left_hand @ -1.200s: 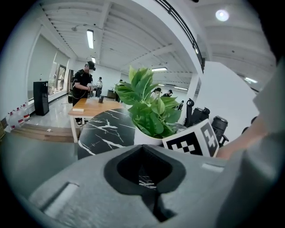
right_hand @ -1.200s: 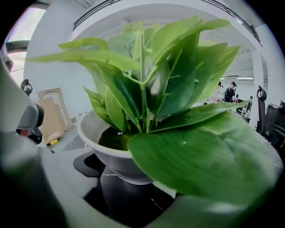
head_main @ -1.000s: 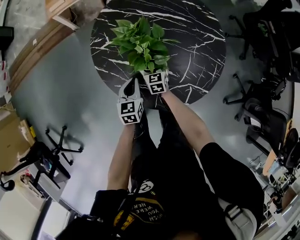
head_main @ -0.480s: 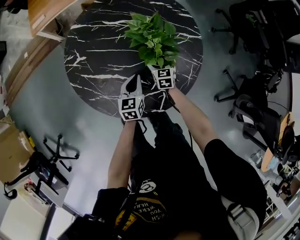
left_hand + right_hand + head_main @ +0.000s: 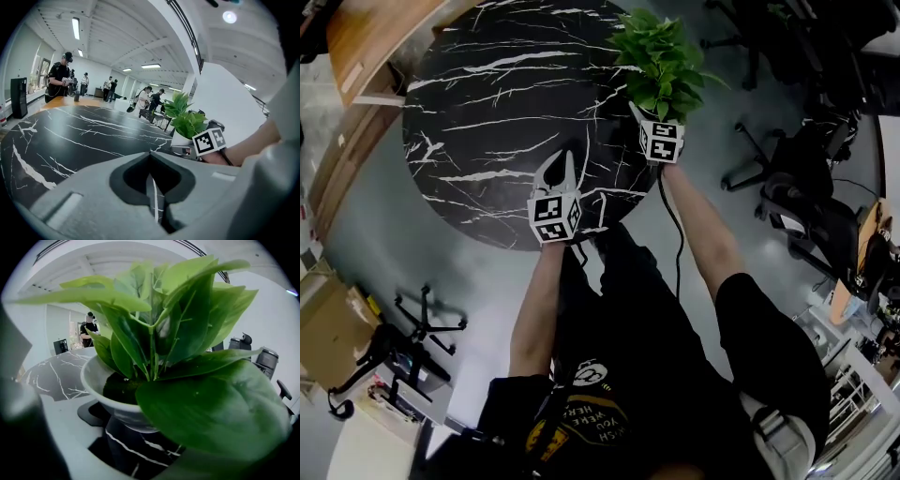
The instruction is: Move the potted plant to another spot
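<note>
The potted plant [image 5: 661,61], green leaves in a white pot, hangs over the right edge of the round black marble table [image 5: 487,112]. My right gripper [image 5: 649,120] is shut on the pot, and its marker cube hides most of the pot from above. In the right gripper view the white pot [image 5: 101,390] sits between the grey jaws, with leaves [image 5: 187,394] covering the right jaw. My left gripper [image 5: 562,167] is shut and holds nothing, low over the table's near edge. In the left gripper view its jaws meet at a thin slit, and the plant [image 5: 187,123] shows to the right.
Office chairs [image 5: 811,202] stand on the floor right of the table. A wooden counter [image 5: 356,47] runs along the upper left. A chair base [image 5: 422,314] and a cardboard box [image 5: 323,333] are at the lower left. Several people [image 5: 58,79] stand far behind the table.
My right gripper has carried the plant rightward across the table to its right edge. The left gripper stayed shut and shifted along the near edge.
</note>
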The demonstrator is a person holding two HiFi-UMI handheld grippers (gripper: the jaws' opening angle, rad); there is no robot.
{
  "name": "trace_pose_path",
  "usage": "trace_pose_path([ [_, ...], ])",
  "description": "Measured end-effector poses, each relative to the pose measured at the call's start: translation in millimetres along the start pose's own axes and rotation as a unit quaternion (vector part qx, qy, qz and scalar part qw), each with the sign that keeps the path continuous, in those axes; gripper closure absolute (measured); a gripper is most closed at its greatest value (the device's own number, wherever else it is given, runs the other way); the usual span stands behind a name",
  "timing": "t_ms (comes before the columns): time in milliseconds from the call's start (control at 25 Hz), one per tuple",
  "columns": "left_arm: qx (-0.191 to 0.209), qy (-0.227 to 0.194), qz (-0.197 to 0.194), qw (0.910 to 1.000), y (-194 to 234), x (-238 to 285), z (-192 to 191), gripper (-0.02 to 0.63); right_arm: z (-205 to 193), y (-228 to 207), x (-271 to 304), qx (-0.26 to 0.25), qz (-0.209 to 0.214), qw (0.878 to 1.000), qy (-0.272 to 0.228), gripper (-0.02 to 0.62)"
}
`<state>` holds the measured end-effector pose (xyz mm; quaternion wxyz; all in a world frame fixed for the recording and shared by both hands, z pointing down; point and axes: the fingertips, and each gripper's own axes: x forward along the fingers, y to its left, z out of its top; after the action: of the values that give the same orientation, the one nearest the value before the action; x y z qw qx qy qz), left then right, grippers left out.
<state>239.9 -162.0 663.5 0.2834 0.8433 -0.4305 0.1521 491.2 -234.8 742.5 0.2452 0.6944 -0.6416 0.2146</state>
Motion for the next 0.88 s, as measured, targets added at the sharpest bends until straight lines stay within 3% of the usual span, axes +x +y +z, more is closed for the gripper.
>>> trace_pose_path([
  [200,0.007,0.007,-0.009,0.9999,-4,2,-1,0.603,-5,-35,-3,0.019,-0.025,1.000,0.005,0.118],
  [440,0.018,0.010,-0.011,0.9997,8,-13,-4,0.603,-5,-19,-8,0.025,-0.018,1.000,-0.003,0.120],
  [640,0.006,-0.001,0.013,0.9999,39,-41,-5,0.603,-3,36,-9,-0.004,0.017,1.000,-0.006,0.120],
  [880,-0.013,-0.018,0.045,0.9988,90,-93,-10,0.603,-1,139,-16,-0.032,0.070,0.997,-0.007,0.120],
])
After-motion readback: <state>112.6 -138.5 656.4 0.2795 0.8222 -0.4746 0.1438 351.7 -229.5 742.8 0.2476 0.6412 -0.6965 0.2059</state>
